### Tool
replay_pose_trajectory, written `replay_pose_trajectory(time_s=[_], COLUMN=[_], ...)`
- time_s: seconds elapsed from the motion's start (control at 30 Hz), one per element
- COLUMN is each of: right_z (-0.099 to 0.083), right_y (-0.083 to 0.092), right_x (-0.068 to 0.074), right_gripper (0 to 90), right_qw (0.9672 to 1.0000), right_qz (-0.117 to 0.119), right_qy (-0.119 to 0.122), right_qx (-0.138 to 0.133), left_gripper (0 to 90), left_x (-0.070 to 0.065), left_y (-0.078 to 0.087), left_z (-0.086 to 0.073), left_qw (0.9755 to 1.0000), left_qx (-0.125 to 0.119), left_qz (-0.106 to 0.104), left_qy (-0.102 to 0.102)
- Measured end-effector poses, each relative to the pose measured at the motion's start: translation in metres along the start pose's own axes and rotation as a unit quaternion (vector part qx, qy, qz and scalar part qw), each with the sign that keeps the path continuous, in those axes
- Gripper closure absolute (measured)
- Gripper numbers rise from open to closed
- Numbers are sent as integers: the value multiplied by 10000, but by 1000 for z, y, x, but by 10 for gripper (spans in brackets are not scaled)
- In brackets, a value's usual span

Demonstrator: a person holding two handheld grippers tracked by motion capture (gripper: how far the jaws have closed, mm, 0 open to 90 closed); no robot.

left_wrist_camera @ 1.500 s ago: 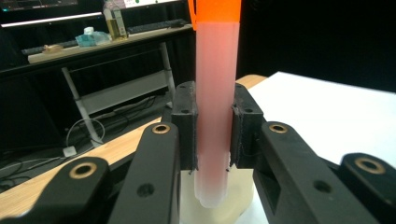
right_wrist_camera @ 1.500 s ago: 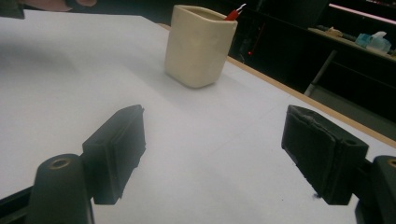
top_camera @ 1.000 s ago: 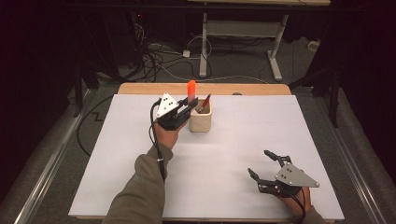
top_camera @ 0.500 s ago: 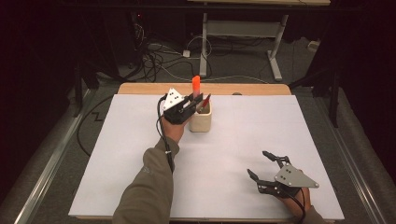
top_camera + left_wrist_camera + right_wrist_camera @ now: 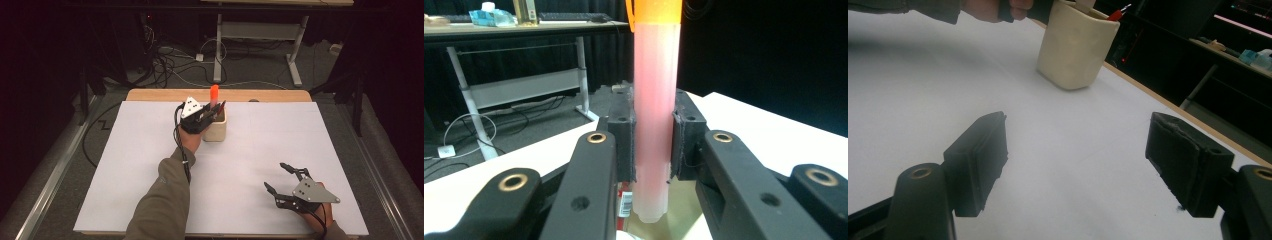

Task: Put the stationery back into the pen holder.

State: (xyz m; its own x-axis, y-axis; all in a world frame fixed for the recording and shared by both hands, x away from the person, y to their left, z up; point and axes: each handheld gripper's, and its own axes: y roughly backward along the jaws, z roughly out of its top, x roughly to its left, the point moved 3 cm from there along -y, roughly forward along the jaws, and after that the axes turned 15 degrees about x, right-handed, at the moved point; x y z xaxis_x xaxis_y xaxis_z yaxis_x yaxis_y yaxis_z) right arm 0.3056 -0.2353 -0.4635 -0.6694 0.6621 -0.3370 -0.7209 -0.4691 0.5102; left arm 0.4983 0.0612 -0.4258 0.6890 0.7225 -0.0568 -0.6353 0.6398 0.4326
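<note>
Currently the marker [image 5: 214, 93] is being clamped upright by the left gripper [image 5: 210, 114] over the cup [image 5: 216, 129], at twelve o'clock on the table [image 5: 125, 175]. It should be lowered straight, clear of the rim. The right gripper [image 5: 276, 177], at five o'clock, is being held empty, its spread jaws having just narrowed slightly.

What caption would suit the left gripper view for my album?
Left gripper clamps an upright orange-capped marker just above the cream cup.

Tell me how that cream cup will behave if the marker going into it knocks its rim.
The cup looks squat and wide-based, so it would probably slide on the smooth white table rather than tip. It stands free, with nothing bracing it, so a sideways knock from the marker in the left gripper could shift it. Its thick walls suggest ceramic: likely stiff and breakable.
</note>
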Motion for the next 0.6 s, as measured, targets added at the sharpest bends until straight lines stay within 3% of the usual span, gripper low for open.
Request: replay_pose_trajectory(time_s=[0.6], right_z=[2], right_y=[2], right_x=[2], right_gripper=[259], right_qw=[10000], right_qz=[10], right_qy=[85], right_qx=[-30], left_gripper=[741], left_x=[-4], left_y=[-6], left_z=[-13], left_qw=[9997], left_qx=[216], left_qz=[25], left_qy=[98])
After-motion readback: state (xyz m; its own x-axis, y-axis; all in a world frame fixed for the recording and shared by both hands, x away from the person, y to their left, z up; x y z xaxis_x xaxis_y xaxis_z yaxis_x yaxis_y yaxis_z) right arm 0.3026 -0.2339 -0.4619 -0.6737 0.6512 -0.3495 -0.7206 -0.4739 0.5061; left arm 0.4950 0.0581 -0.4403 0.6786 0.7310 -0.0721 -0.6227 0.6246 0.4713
